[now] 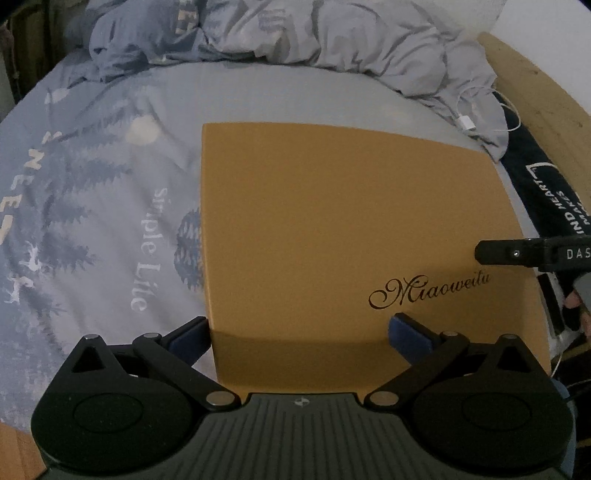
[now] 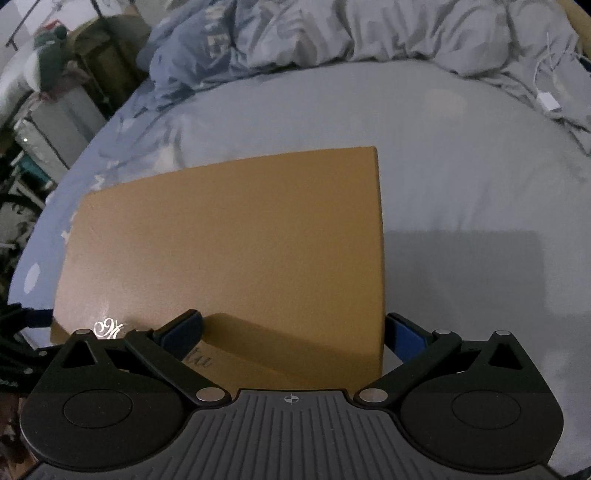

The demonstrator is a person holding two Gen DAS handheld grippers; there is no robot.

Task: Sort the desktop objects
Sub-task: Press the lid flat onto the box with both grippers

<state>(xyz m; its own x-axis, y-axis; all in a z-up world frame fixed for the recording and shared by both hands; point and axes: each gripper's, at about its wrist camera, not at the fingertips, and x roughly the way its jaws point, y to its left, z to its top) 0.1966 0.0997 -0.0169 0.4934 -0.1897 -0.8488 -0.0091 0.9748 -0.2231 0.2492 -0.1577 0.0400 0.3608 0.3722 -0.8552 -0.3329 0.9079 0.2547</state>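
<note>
With both tools low over the bed, I see my left gripper (image 1: pixel 299 332) spread wide, its blue pads straddling the near left corner of the tan box (image 1: pixel 351 229). My right gripper (image 2: pixel 293 332) is spread wide too, astride the box's near right corner. Flat on the grey-blue sheet (image 1: pixel 110 221) lies the box, script logo (image 1: pixel 428 291) up. Beyond it a rumpled duvet (image 2: pixel 332 33) is heaped.

Left hand-held gripper (image 1: pixel 299 334) jaws spread wide, right hand-held gripper (image 2: pixel 293 334) jaws likewise wide apart, both level
</note>
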